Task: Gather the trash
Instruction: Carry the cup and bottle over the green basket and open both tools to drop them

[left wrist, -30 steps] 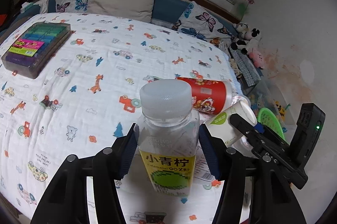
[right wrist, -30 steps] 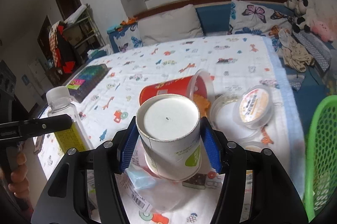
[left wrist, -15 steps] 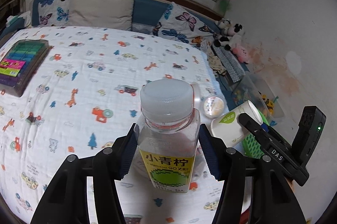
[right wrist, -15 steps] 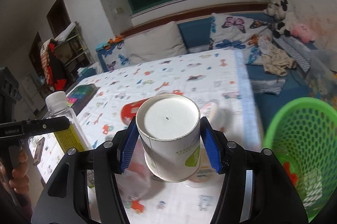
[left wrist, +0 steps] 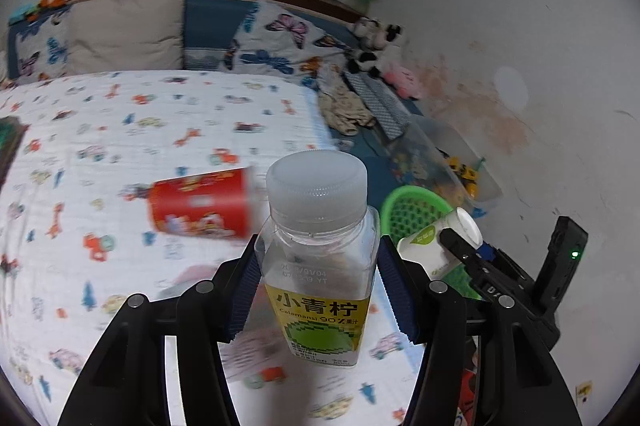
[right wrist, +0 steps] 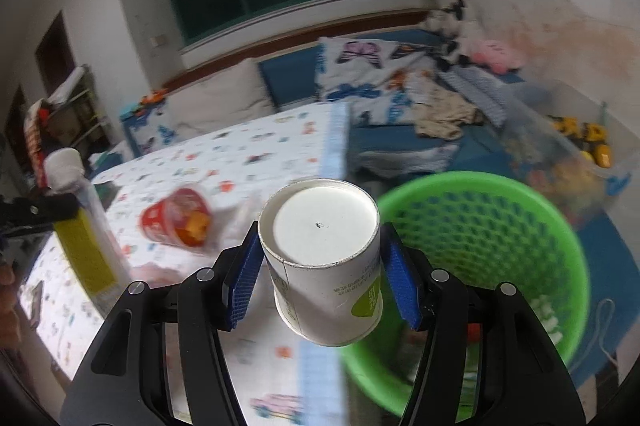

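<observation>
**Inspector:** Your left gripper (left wrist: 318, 290) is clamped on a clear plastic bottle (left wrist: 320, 266) with a white cap and a yellow label. You hold it upright above the near part of the bed (left wrist: 120, 129), pads pressed against both its sides.

**Second inspector:** Your right gripper (right wrist: 320, 282) is clenched on a white paper cup (right wrist: 324, 262), base turned toward the camera and a green mark on its wall. The cup hangs over the edge of the bed, just beside the rim of the green mesh basket (right wrist: 500, 226), which stands on the floor off the bed's side.

**Inspector:** A red printed cup (left wrist: 200, 205) lies on its side on the patterned sheet, apart from both grippers. It is blurred in both views; its mouth faces the right wrist camera.

**Second inspector:** Beyond the bed, butterfly pillows (left wrist: 280, 41) line the headboard, plush toys (left wrist: 376, 41) sit in the corner, and a clear bin of toys (right wrist: 576, 145) stands beside the basket.
</observation>
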